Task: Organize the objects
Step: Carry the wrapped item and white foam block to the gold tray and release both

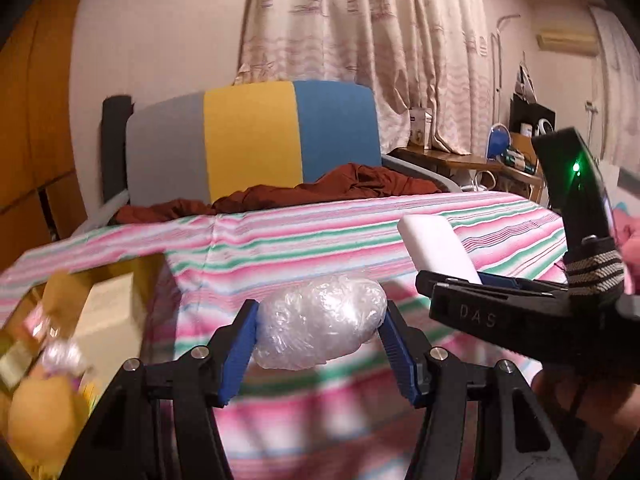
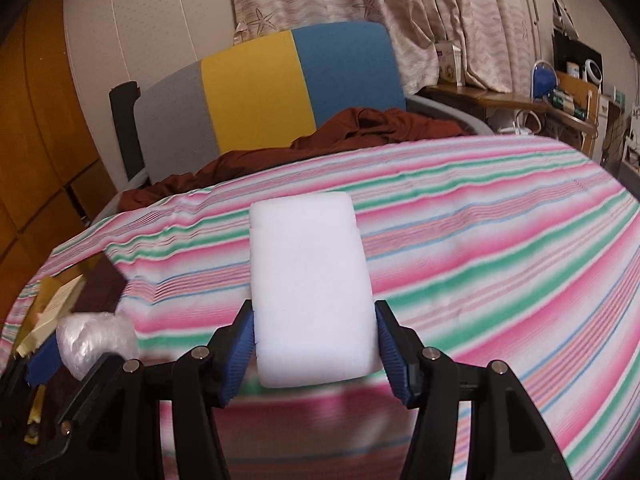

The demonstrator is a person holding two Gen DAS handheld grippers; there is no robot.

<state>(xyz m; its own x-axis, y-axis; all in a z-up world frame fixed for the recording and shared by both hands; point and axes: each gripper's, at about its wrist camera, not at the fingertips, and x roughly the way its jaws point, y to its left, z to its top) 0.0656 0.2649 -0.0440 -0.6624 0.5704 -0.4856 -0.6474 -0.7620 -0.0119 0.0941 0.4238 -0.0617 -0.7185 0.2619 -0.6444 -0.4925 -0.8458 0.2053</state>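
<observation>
Left wrist view: left hand-held gripper clamped on crumpled clear plastic wad, blue pads pressing both ends. Wad held clear of striped bedspread, above its near part. Right hand-held gripper seen at right edge, side-on, carrying white foam block; block pokes up and leftward out of its jaws. Person's hand partly visible behind that gripper's body, green light lit on black housing above. Open cardboard box at lower left, blurred, holding mixed items; contents not identifiable.

Right wrist view: right hand-held gripper closed on white foam block, pads squeezing lower long sides, block upright and extending forward past the fingertips. Block held above the bedspread, not touching it. Plastic wad visible at lower left in the left hand-held gripper, near the box.

Background, both views: rumpled rust-brown cloth at far end of bed, against headboard banded grey, yellow and blue. Patterned curtain behind. Cluttered side table at right.
</observation>
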